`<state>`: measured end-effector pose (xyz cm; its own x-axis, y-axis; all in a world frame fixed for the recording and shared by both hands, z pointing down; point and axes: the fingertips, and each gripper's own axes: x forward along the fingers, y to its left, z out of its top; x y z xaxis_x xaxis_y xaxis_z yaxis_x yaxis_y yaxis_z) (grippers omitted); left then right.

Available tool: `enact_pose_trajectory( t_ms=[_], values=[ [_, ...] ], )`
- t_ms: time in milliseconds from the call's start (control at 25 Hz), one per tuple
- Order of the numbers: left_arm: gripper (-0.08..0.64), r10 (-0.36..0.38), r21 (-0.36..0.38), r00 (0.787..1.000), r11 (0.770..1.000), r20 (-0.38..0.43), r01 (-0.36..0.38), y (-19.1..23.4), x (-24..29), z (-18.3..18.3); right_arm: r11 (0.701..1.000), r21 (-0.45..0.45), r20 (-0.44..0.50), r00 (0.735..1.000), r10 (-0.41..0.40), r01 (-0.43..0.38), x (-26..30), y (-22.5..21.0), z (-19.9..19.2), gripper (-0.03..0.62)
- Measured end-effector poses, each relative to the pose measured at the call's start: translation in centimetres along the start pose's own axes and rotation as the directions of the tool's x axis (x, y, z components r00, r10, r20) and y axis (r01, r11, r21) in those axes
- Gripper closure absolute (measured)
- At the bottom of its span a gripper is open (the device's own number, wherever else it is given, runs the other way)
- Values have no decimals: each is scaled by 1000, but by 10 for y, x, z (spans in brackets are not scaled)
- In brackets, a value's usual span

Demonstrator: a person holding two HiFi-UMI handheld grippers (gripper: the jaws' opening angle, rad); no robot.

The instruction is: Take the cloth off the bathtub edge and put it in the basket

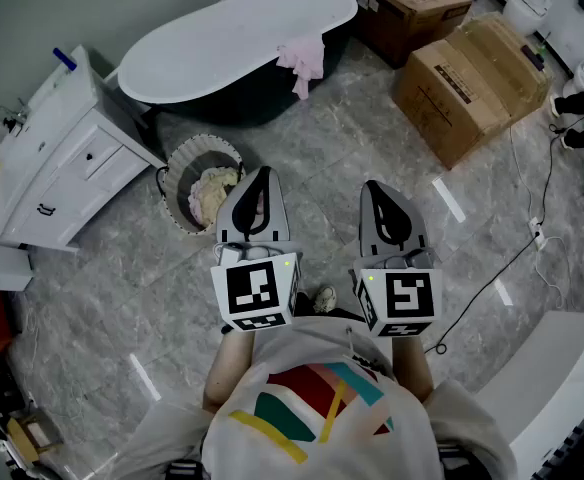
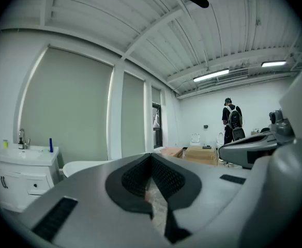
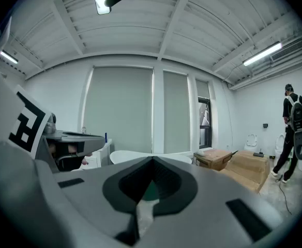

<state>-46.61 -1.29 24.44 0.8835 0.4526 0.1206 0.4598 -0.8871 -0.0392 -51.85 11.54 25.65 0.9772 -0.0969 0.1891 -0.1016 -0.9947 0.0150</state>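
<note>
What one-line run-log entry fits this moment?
cloth: draped on bathtub edge | basket: on floor | left tongs: shut, empty | right tongs: shut, empty

The left gripper [image 1: 262, 174] covers the right rim of the basket [image 1: 180, 156], the white vanity cabinet [image 1: 70, 150] is cut by the left edge of the head view, and a person [image 1: 583, 105] (only dark legs and shoes show) by its right edge.

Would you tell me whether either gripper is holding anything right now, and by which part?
Nothing is held: the left gripper and right gripper are shut and empty.
</note>
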Motion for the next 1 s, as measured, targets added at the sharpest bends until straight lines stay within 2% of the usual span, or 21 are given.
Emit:
enact_pose_trajectory(
  t_ms=[640, 1000],
  values=[
    [543, -8, 8, 1000, 1000, 22, 8, -15, -7, 2, 999, 37, 34, 999, 31, -32, -15, -8, -5, 581],
    [541, -8, -3, 999, 1000, 40, 8, -20, 6, 3, 999, 32, 35, 999, 7, -8, -23, -27, -9, 581]
  ],
)
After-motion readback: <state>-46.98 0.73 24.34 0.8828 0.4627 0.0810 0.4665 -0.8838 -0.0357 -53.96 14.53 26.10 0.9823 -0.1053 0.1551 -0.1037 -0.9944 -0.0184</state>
